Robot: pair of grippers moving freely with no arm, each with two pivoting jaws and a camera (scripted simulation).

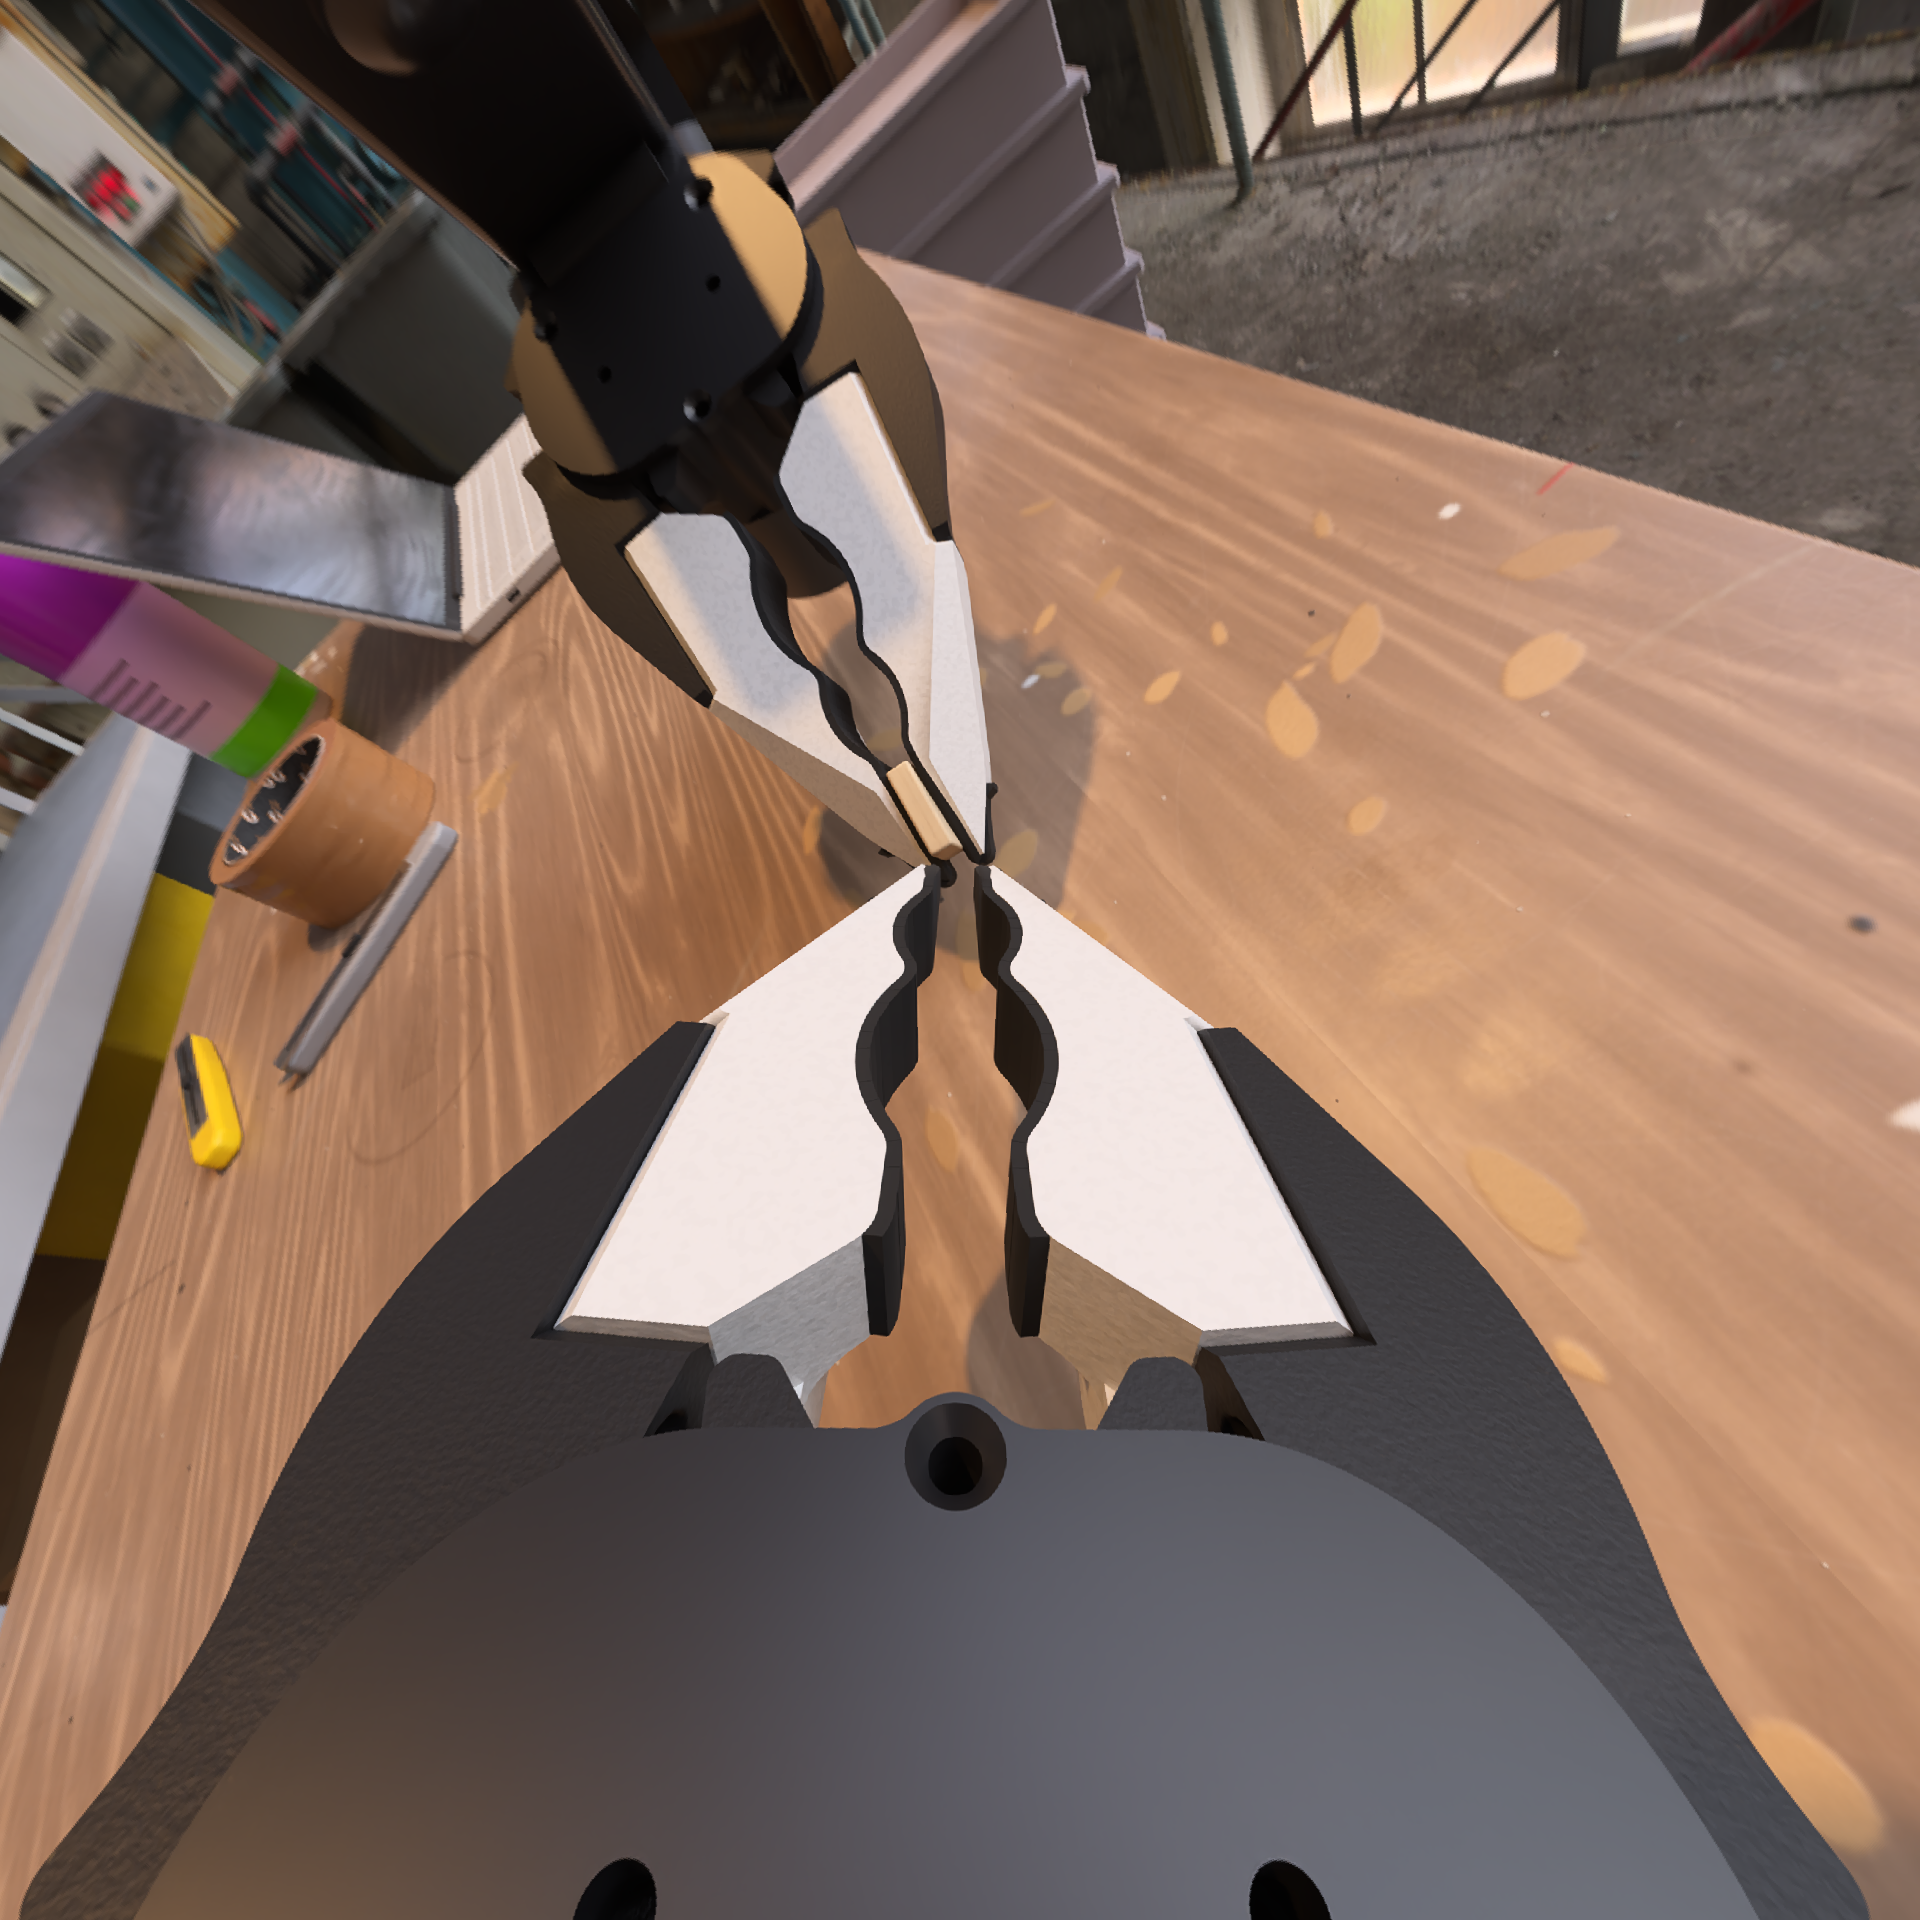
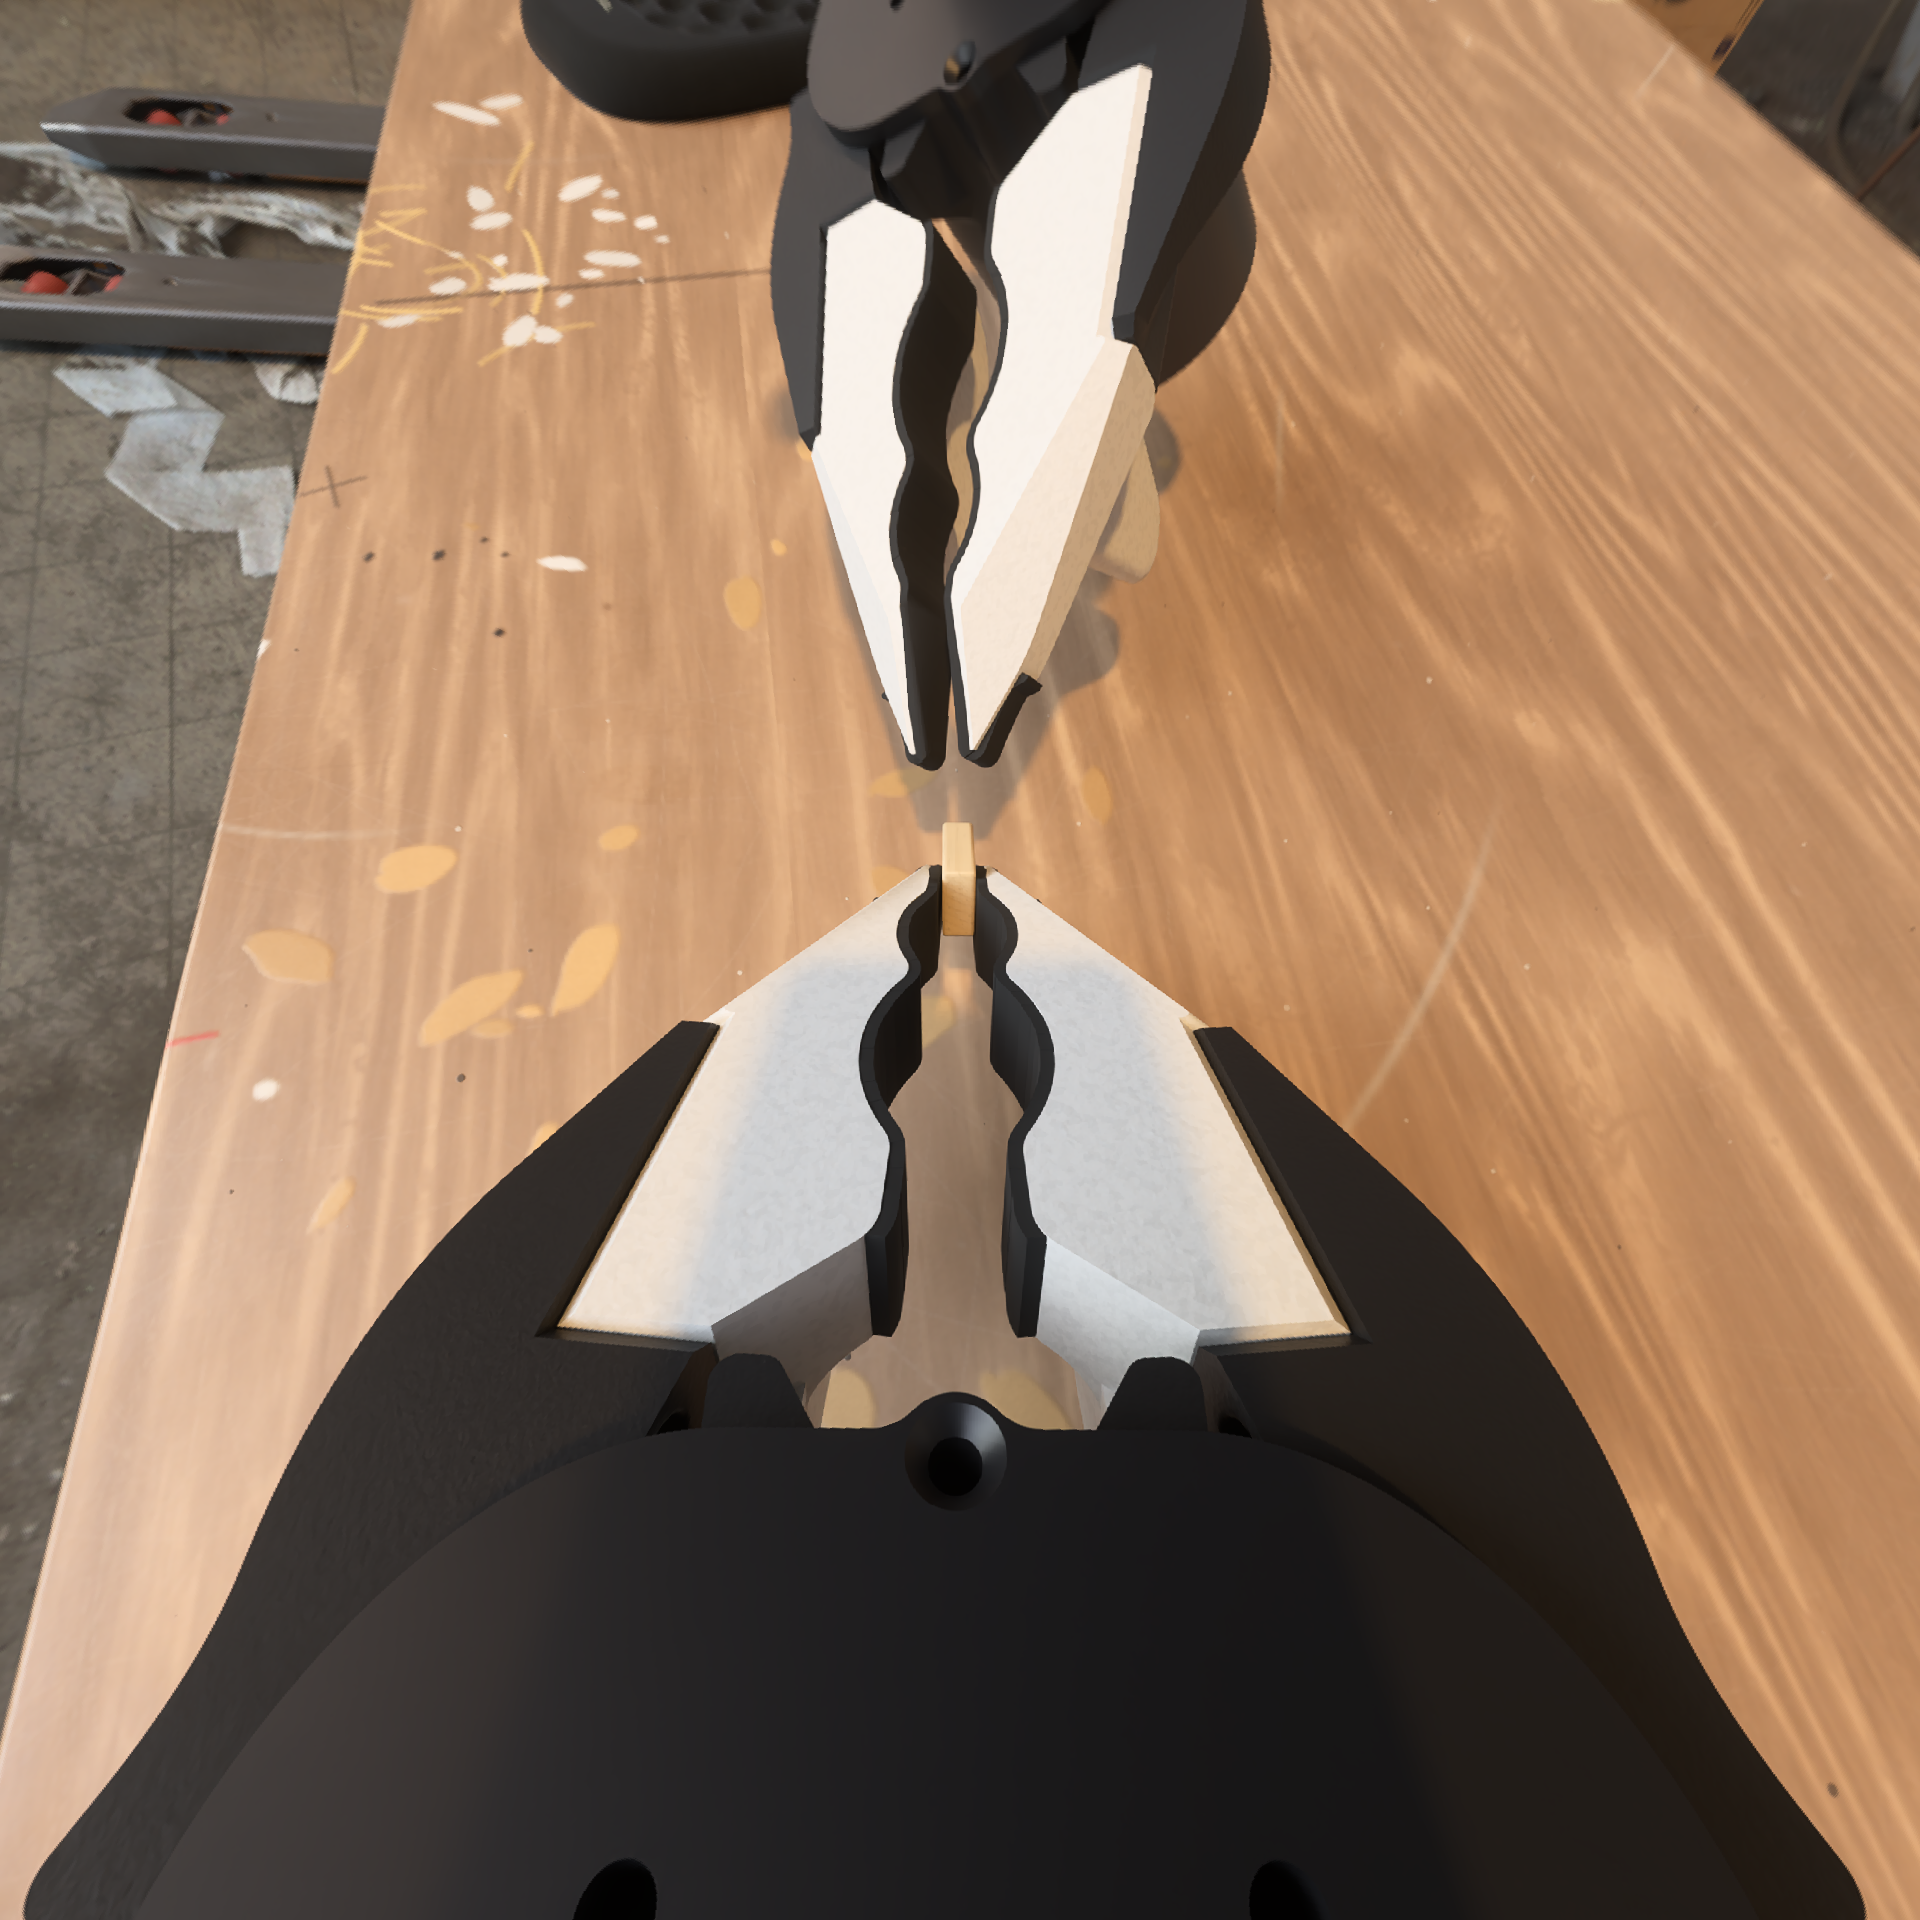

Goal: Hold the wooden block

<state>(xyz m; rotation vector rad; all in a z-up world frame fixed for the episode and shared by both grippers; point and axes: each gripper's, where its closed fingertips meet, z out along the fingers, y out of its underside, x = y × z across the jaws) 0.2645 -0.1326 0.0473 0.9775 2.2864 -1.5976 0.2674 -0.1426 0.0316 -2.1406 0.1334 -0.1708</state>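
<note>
Pinching the wooden block [image 2: 957,896] at its very fingertips, the right gripper [image 2: 957,883] had its jaws drawn together on the small pale piece, which stood on edge between the pads and poked out a little past the tips. Block was held up off the table [image 2: 1455,727], not resting on it; the left wrist view showed the same piece [image 1: 928,819] lodged near the end of the opposing fingers. Left gripper [image 1: 956,878] faced it nose to nose, tips close to the block but apart from it in the right wrist view, its jaws nearly together with only a narrow slit between and nothing in them. My reading: the tip-only grip left the free end exposed, perhaps so the other gripper could meet it, though the task asks only for holding. Such a shallow purchase looked liable to slip or pivot. Off to one side of the table sat a roll of brown tape [image 1: 322,826], a yellow utility knife [image 1: 211,1101], a grey pen-like tool [image 1: 364,951] and an open laptop [image 1: 249,520], all well apart from the grippers.
</note>
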